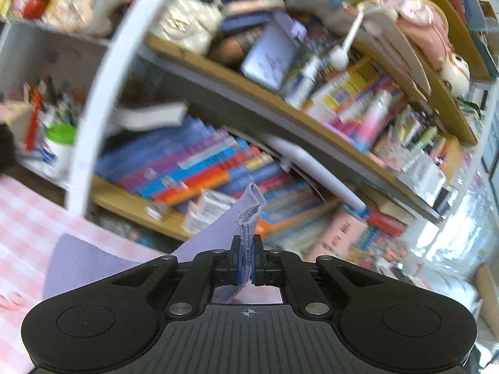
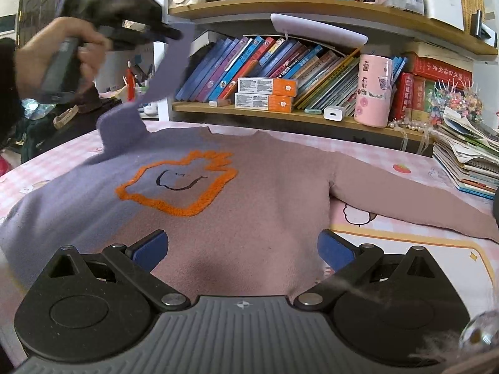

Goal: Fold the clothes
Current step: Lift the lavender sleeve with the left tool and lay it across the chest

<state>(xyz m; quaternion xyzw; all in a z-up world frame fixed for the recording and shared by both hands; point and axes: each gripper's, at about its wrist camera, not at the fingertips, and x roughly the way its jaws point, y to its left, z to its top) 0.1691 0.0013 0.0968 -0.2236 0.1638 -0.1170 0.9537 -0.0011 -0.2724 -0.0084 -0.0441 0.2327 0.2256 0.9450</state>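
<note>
A sweater (image 2: 249, 205), half lilac and half dusty pink with an orange-outlined smiling figure, lies flat on the pink checked table (image 2: 405, 249). Its pink sleeve (image 2: 405, 199) stretches out to the right. The lilac sleeve (image 2: 168, 68) is lifted high at the upper left, its cuff (image 1: 249, 208) pinched in my left gripper (image 1: 246, 258), which is shut on it. A hand (image 2: 53, 53) holds that gripper (image 2: 171, 32) above the table's far left. My right gripper (image 2: 243, 249) hovers open over the sweater's lower hem, nothing between its fingers.
Bookshelves (image 2: 312, 3) packed with books, boxes and a pink canister (image 2: 374, 90) run along the table's far edge. A stack of magazines (image 2: 467, 162) sits at the right. A white shelf post (image 1: 103, 87) and a pen holder (image 1: 59, 143) stand at the left.
</note>
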